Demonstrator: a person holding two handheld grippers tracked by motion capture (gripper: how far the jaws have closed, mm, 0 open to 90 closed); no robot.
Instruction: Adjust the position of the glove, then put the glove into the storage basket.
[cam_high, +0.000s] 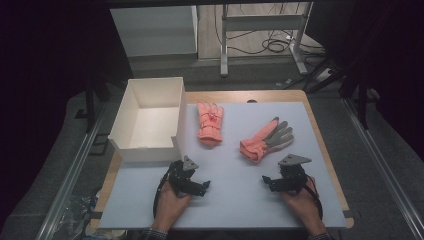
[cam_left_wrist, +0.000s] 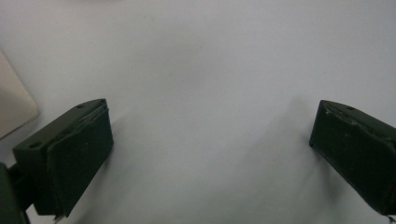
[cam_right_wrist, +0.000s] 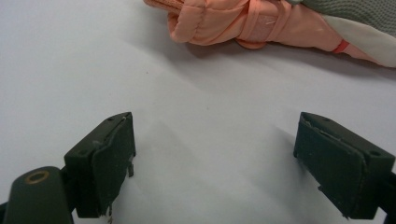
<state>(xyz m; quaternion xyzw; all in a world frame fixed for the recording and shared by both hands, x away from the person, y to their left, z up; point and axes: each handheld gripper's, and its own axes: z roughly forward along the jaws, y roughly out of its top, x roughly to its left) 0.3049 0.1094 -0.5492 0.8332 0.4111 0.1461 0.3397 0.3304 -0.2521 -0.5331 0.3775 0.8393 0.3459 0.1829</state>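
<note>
Lying slantwise, right glove (cam_high: 264, 138), fingers up-right (cuff down-left)

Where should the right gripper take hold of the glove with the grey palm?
Probably at the cuff of the grey-palmed glove: it is the bunched, thick end and points toward the open right gripper. Coming in low from the person's side, jaws straddling the cuff, looks easiest.

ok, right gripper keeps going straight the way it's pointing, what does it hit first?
Probably the cuff of the pink and grey glove. The right gripper has its jaws open over bare white mat, and that glove lies straight ahead. Depth is hard to judge.
</note>
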